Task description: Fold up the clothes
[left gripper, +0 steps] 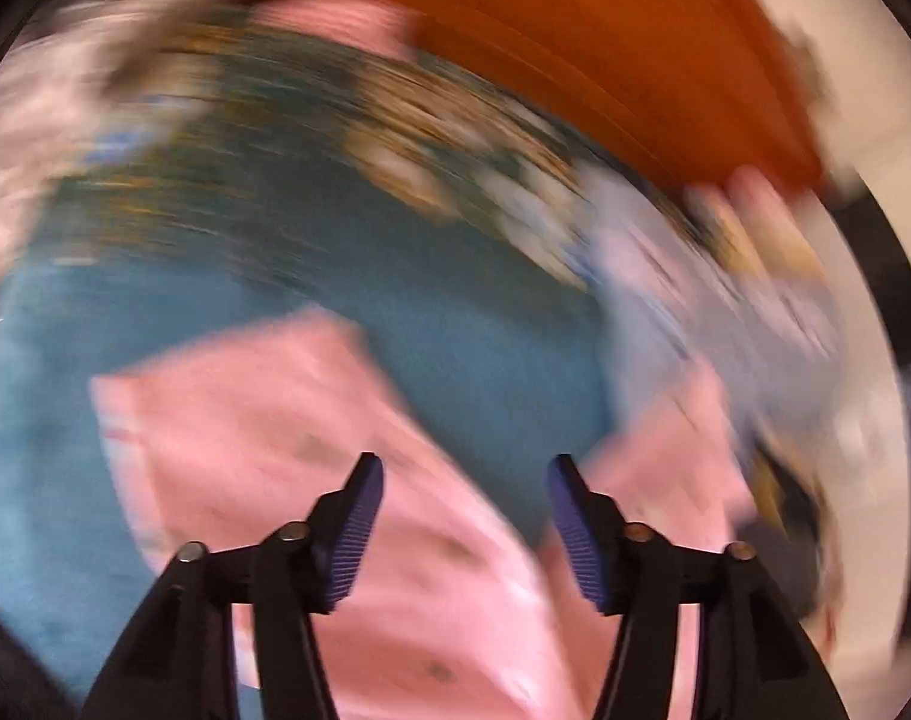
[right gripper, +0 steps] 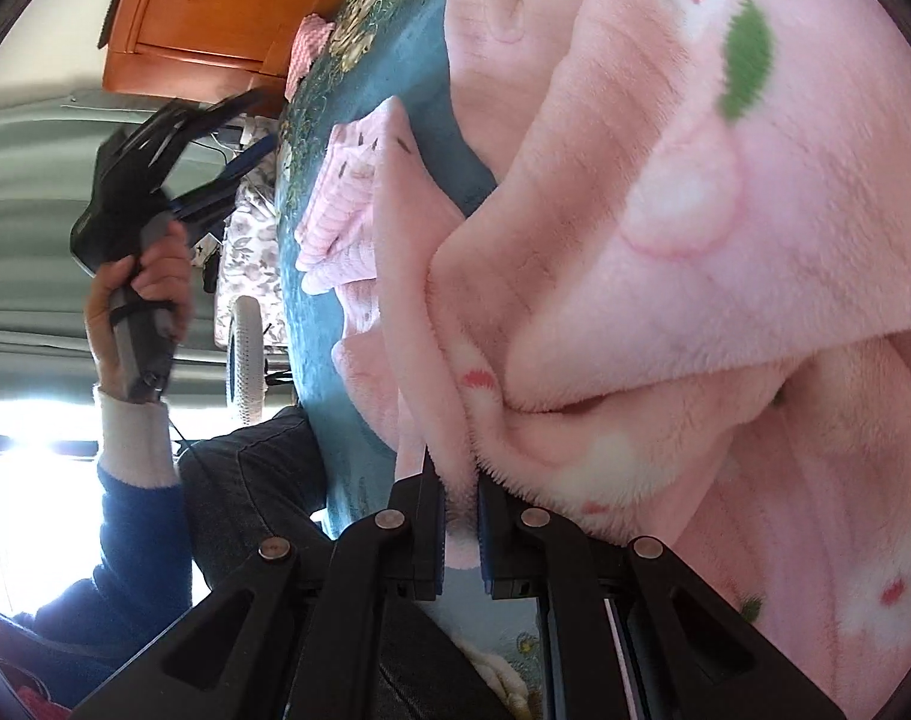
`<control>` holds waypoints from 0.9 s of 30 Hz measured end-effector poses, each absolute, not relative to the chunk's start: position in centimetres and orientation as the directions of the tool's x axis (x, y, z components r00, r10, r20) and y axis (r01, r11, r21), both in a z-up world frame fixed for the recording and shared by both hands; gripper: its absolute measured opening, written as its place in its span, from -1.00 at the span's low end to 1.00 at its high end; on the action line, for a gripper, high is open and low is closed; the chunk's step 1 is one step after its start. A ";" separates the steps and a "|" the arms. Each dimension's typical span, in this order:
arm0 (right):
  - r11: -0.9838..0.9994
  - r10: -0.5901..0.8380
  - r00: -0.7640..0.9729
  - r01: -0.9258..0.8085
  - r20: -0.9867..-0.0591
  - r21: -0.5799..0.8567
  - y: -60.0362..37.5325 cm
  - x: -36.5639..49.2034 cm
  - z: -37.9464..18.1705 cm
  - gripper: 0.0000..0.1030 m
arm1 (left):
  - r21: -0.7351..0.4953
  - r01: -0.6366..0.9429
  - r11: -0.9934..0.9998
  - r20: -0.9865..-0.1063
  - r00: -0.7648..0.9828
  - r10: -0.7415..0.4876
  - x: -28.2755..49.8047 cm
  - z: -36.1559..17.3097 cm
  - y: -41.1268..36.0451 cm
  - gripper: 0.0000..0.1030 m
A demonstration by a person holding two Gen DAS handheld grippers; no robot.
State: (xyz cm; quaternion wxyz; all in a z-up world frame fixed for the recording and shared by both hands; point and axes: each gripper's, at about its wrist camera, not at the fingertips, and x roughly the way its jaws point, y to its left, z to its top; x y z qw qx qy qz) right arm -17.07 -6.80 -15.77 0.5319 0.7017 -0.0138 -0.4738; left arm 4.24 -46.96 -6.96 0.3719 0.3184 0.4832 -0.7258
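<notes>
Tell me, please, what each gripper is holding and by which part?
The right gripper pinches the fluffy pink flower-patterned garment at a bunched fold of its edge. The left gripper is open, holding nothing.

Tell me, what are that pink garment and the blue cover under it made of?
The pink garment looks like plush fleece: its surface is fuzzy, with soft rounded folds. The blue cover seems to be a matte, short-piled fabric, perhaps velour; I can't be sure.
</notes>
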 end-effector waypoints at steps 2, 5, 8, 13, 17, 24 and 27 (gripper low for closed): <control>-0.436 -0.513 0.545 0.500 -0.663 0.748 -6.6 -16.8 -15.2 -0.82 | -0.383 0.917 -0.115 -0.866 -0.400 -0.302 7.5 -8.0 -49.3 0.23; -0.444 -0.502 0.538 0.511 -0.677 0.736 -7.0 -16.5 -15.0 -0.82 | -0.338 0.939 0.062 -0.916 -0.313 -0.251 11.5 -12.0 -51.3 0.22; -0.457 -0.494 0.532 0.514 -0.688 0.726 -7.6 -16.1 -15.0 -0.82 | -0.294 0.945 0.144 -0.949 -0.270 -0.165 12.6 -14.8 -52.1 0.21; -0.465 -0.483 0.511 0.538 -0.711 0.703 -8.3 -15.7 -14.3 -0.81 | -0.382 0.919 0.095 -0.917 -0.363 -0.165 11.3 -15.6 -52.8 0.19; -0.468 -0.482 0.500 0.547 -0.719 0.694 -8.7 -15.5 -14.0 -0.80 | -0.339 0.940 0.035 -0.931 -0.329 -0.158 9.3 -16.3 -53.6 -0.46; -0.474 -0.465 0.482 0.573 -0.743 0.669 -9.2 -15.3 -13.1 -0.80 | -0.335 0.938 -0.087 -0.902 -0.346 -0.257 6.7 -14.7 -54.1 -0.83; -0.474 -0.449 0.465 0.600 -0.763 0.645 -9.7 -15.2 -12.4 -0.80 | -0.340 0.925 -0.170 -0.820 -0.380 -0.428 5.9 -11.2 -54.0 -0.84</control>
